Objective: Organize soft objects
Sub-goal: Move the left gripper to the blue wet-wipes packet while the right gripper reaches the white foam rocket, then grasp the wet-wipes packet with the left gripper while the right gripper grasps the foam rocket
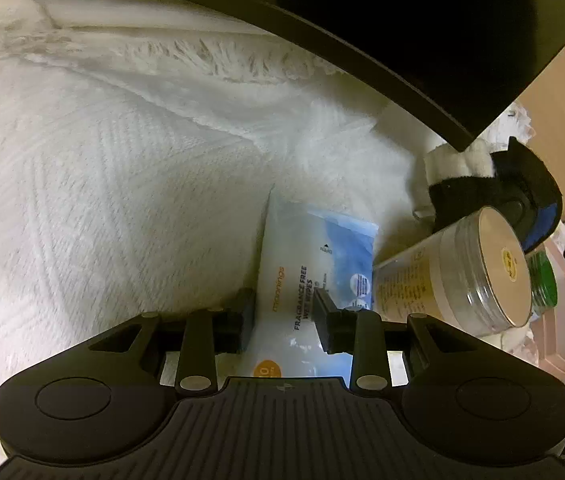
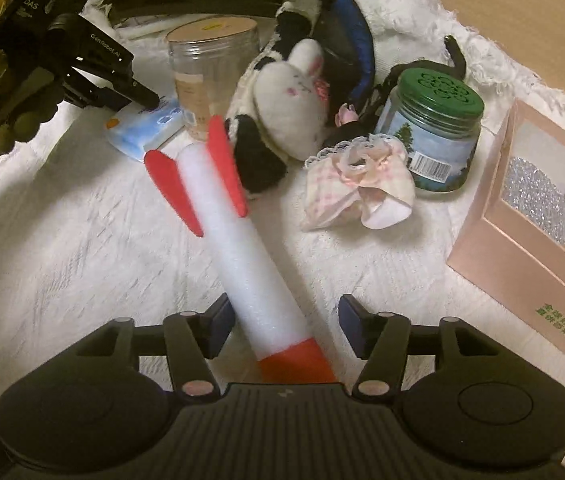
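My left gripper (image 1: pixel 284 316) is closed around a blue-and-white wet wipes pack (image 1: pixel 314 264) lying on a white knitted blanket (image 1: pixel 102 200). In the right wrist view the left gripper (image 2: pixel 94 68) shows at upper left, on that pack (image 2: pixel 142 128). My right gripper (image 2: pixel 282 328) is open, its fingers either side of a white foam rocket (image 2: pixel 242 248) with red fins and a red tip; they do not touch it. A black-and-white plush with a bunny (image 2: pixel 294 100) and a pink frilly cloth (image 2: pixel 358 188) lie beyond.
A clear plastic jar (image 2: pixel 210 76) (image 1: pixel 474 276) stands next to the pack. A green-lidded jar (image 2: pixel 434 136) stands at the right. A pink box (image 2: pixel 522 232) with small items sits at the far right. A dark shelf edge (image 1: pixel 402 40) overhangs the blanket.
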{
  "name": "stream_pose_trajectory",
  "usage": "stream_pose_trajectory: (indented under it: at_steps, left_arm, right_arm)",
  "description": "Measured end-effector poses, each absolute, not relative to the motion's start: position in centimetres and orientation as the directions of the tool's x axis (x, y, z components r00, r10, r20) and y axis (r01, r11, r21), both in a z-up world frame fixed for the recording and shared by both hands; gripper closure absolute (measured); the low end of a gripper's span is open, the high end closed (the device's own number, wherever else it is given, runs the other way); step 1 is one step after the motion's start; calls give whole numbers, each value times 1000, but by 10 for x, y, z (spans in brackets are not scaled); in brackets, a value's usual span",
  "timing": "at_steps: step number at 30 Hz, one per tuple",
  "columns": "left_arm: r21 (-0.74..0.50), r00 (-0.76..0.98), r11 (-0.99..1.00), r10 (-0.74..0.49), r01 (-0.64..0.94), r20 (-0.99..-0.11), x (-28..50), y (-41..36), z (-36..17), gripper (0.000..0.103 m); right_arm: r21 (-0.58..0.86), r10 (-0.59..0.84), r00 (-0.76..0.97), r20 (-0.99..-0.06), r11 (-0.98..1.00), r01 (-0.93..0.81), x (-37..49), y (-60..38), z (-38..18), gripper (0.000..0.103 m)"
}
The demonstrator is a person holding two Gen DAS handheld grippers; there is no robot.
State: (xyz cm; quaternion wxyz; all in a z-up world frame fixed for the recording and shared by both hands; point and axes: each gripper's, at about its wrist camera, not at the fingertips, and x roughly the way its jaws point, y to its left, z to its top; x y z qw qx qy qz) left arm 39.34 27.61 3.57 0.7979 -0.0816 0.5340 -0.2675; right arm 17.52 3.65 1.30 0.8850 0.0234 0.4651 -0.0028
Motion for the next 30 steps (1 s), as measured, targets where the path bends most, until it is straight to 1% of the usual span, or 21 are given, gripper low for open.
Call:
stream_pose_trajectory:
  at_steps: [5,8,12,16,17,21,25,30]
  left_arm:
    - [-445,228,835,-525,323,-820,400,272,36,71]
    - [-502,201,809,-571,307,-796,396,274,36,73]
    - [-518,184,795,-587,317,-788,390,273,32,73]
    - [-604,173,758,-648,246,-742,385,285,20,74]
    - [-620,171,753,-656,221,-735,386,287,14,76]
    - [-650,189,740,-672,174,-716,386,288,7,77]
    - [-648,185,738,-675,190,-714,380,287,11,78]
    - [-700,182,679,-734,222,-654,370,298,24,79]
  right_arm:
    - [32,11,582,-813,999,26,172,37,13,44]
    - [31,9,587,-810,999,27,171,39,13,43]
    - [28,5,590,-807,999,30,169,43,13,43]
    - [30,7,596,-803,999,28,167,42,13,43]
    - [29,7,598,-801,999,28,167,43,13,43]
    - [22,7,598,-802,1000,18,167,47,14,43]
    - [1,-1,599,-801,1000,3,168,56,15,43]
    - [-17,-12,603,-797,1000,-3,167,59,15,43]
